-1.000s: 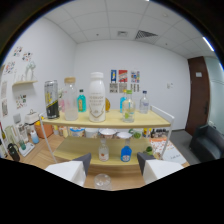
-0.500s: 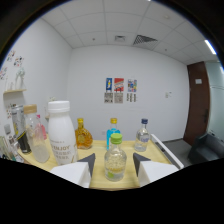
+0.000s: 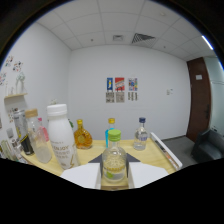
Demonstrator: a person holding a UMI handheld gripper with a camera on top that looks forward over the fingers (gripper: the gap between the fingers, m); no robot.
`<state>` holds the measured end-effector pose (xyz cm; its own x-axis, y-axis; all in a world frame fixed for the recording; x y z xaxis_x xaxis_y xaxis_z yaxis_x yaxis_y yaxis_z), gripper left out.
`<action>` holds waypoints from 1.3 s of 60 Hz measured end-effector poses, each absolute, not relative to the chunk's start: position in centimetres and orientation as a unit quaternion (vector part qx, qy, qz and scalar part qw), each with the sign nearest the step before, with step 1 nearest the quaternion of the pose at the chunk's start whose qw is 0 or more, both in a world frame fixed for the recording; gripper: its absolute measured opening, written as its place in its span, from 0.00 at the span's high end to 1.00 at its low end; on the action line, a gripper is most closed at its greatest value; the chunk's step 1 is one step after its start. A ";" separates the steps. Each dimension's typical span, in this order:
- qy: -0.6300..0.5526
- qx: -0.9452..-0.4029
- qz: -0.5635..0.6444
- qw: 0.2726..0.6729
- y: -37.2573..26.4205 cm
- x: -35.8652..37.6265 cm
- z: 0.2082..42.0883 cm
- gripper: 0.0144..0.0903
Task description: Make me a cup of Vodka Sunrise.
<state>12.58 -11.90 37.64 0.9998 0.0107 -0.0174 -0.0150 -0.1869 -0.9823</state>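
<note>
**Shelf top, seen from the gripper**

Gripper [image 3: 115, 172]: fingers spread; clear green-capped bottle [image 3: 114, 160] upright between them, contact not discernible. Just left: tall white bottle [image 3: 60, 135]. Beyond: round amber bottle [image 3: 82, 136], blue yellow-capped bottle [image 3: 110, 131], clear blue-capped bottle [image 3: 141, 135]. Far wall: posters [image 3: 121, 90].

The green-capped bottle [image 3: 114, 160] at six o'clock loses its base behind the gripper [image 3: 114, 176] (grip contact unclear); the blue bottle [image 3: 110, 131] hides behind it, the white bottle's [image 3: 60, 136] label is blurred, wall posters [image 3: 121, 90] illegible
</note>
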 end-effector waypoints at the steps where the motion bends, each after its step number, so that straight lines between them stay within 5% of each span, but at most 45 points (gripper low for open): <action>1: 0.002 -0.768 0.012 0.640 -12.2 12.6 38.0 0.72; 18: 0.000 -0.748 0.024 0.663 -18.8 12.8 39.8 0.72; 41: 0.008 -0.828 0.042 0.559 -22.8 10.9 19.6 0.72; 52: -0.043 -0.844 -0.016 0.534 -22.3 11.1 15.4 0.72; 63: -0.201 -0.818 -0.171 0.511 -21.4 12.2 15.4 0.73; 78: -0.412 -0.703 -0.349 0.463 -20.3 12.0 16.7 0.73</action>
